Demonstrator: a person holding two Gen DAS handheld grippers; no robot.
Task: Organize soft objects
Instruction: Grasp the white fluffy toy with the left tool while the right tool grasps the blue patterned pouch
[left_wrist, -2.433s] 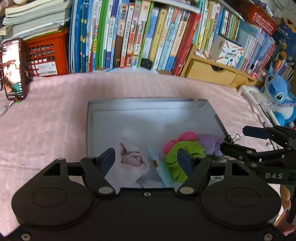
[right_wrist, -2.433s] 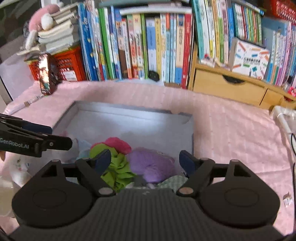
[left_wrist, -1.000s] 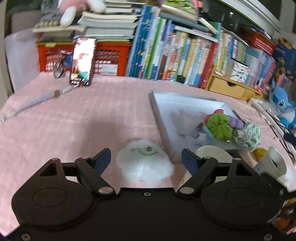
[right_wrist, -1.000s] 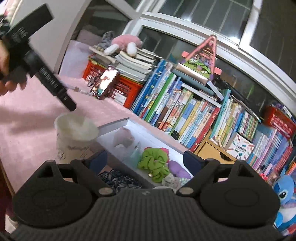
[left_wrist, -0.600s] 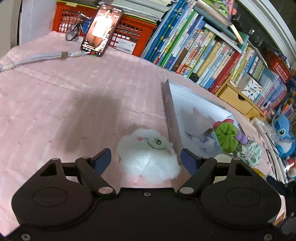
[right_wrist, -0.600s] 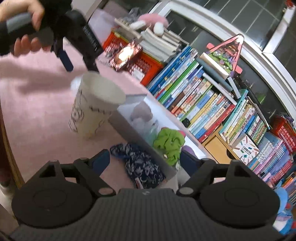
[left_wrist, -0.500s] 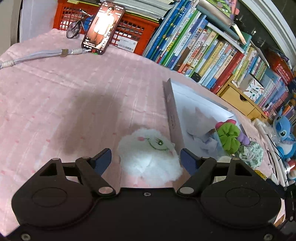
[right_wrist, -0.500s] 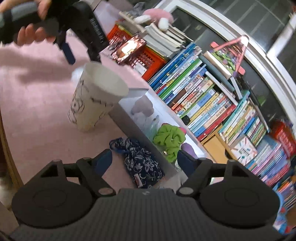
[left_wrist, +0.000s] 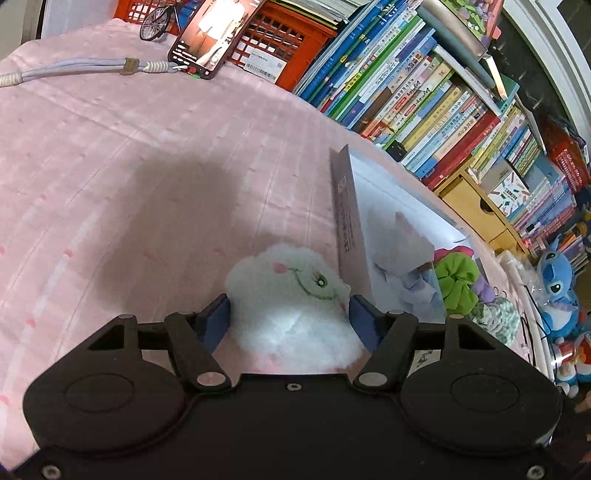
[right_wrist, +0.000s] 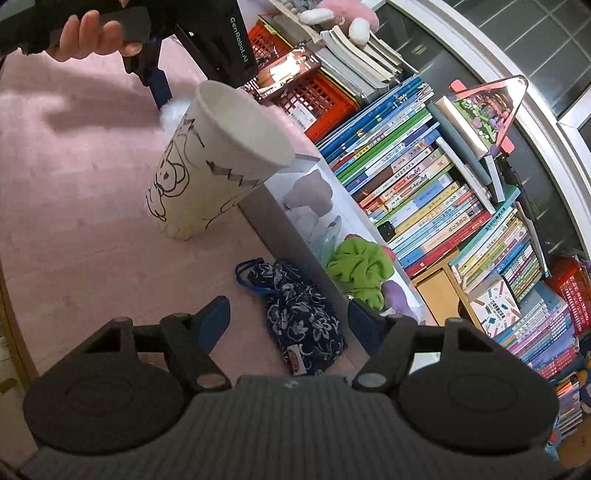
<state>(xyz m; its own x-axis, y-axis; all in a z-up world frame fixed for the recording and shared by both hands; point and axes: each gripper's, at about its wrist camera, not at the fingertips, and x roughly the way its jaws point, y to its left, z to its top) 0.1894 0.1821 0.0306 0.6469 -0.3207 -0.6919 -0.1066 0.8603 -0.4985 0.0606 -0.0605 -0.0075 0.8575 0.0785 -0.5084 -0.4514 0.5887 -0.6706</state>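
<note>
Fluffy toy: white plush toy (left_wrist: 291, 306) is lying on the pink tablecloth (left_wrist: 110, 166), just outside the near wall of the grey box (left_wrist: 345, 218), touching or nearly touching it.
Left gripper: your left gripper (left_wrist: 290, 319) is straddling that toy and its jaws are closing; the blue pads (left_wrist: 216, 321) are brushing the fur on both sides, but I can't see them pressing in yet.
Right gripper: your right gripper (right_wrist: 288, 321) is hanging spread over the dark floral pouch (right_wrist: 303, 325), jaws closing slowly; the pouch is sitting between them, untouched as far as I can tell.
Pouch spot: it's lying on the cloth against the outside of the box (right_wrist: 295, 240), near the paper cup (right_wrist: 207, 158).
Already boxed: green scrunchie (right_wrist: 358, 269), purple plush (right_wrist: 399, 295) and a pale cloth (right_wrist: 310, 192) are sitting inside.
Handling, toy: looking light and very squashy; the pile is going to compress a lot before you're feeling any body, so you're wanting to bite across the middle, deep.
Handling, pouch: soft fabric, probably limp; you're better off pinching the bunched body than the blue cord loop (right_wrist: 255, 277).
Risk: the cup is standing close and looking easy to tip; the box wall is crowding your left inner finger.
Progress: two soft things are waiting outside the box, judging by what's showing.
</note>
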